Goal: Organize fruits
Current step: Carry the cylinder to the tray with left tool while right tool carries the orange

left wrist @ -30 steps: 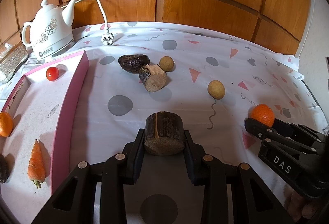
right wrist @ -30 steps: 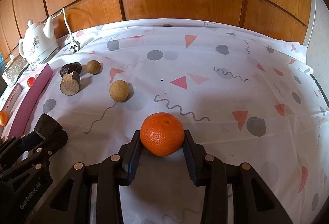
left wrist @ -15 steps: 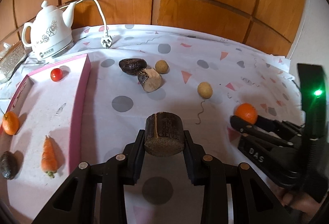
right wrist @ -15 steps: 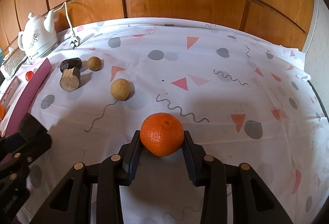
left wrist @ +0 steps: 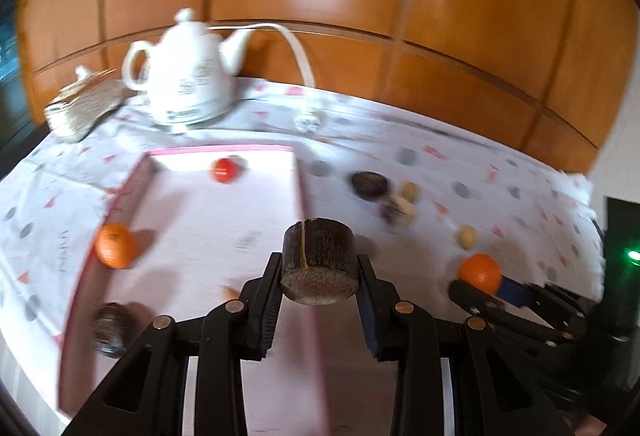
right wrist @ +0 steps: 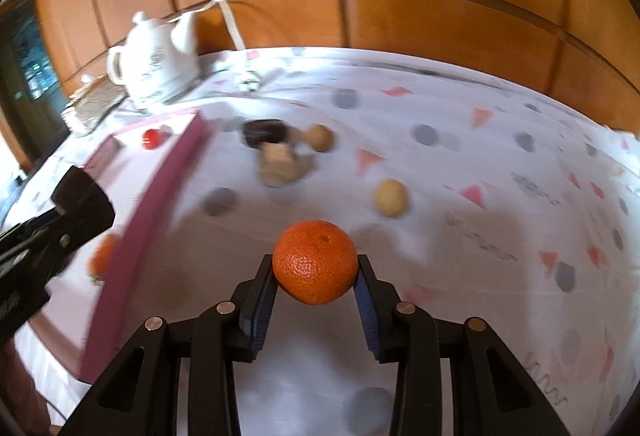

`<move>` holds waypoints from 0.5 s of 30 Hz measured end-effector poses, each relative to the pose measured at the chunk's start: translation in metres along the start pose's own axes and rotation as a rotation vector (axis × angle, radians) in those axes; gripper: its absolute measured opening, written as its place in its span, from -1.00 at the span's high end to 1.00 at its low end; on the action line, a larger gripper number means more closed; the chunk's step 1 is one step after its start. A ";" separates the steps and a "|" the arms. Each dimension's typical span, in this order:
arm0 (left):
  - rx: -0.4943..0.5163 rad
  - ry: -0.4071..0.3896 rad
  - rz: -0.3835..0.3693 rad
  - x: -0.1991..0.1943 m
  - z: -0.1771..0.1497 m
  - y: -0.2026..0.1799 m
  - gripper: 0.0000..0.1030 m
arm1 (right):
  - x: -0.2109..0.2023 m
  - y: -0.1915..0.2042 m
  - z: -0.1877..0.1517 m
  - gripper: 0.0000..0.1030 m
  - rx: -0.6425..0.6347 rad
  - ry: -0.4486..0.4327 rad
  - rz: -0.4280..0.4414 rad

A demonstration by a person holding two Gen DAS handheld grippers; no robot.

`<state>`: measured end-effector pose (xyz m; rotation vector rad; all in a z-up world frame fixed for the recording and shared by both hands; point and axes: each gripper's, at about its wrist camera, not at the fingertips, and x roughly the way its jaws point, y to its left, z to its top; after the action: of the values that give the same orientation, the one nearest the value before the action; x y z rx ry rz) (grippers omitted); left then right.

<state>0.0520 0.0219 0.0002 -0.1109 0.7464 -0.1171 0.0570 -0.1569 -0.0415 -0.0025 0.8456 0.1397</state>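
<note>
My left gripper (left wrist: 319,276) is shut on a dark stub of sugarcane (left wrist: 319,260) and holds it in the air over the right wall of the pink tray (left wrist: 301,179). In that tray lie a red tomato (left wrist: 224,170), an orange (left wrist: 115,246), a dark fruit (left wrist: 112,328) and a mostly hidden carrot. My right gripper (right wrist: 316,272) is shut on an orange mandarin (right wrist: 315,262), lifted above the patterned cloth, to the right of the tray (right wrist: 152,195). On the cloth lie a dark fruit (right wrist: 264,131), a cut cane piece (right wrist: 276,163) and two round tan fruits (right wrist: 320,137) (right wrist: 391,197).
A white kettle (left wrist: 188,83) with its cord and plug (left wrist: 307,121) stands behind the tray, beside a glass dish (left wrist: 80,107). Wooden panels close the back. A dark device with a green light (left wrist: 628,256) is at the far right.
Both grippers have swung left and risen with their loads. The tray has come under the left gripper, and the kettle now sits near the middle of both views.
</note>
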 end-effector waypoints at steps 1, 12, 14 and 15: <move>-0.023 -0.006 0.019 -0.002 0.002 0.012 0.32 | 0.000 0.006 0.002 0.26 -0.007 0.004 0.025; -0.158 0.000 0.156 -0.006 -0.008 0.078 0.32 | 0.001 0.087 0.027 0.26 -0.133 0.031 0.233; -0.176 0.000 0.168 -0.007 -0.011 0.086 0.31 | 0.003 0.100 0.034 0.26 -0.147 0.033 0.255; -0.184 -0.002 0.173 -0.008 -0.012 0.089 0.31 | 0.004 0.106 0.037 0.26 -0.151 0.036 0.265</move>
<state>0.0442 0.1100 -0.0155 -0.2203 0.7611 0.1167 0.0738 -0.0490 -0.0147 -0.0345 0.8677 0.4537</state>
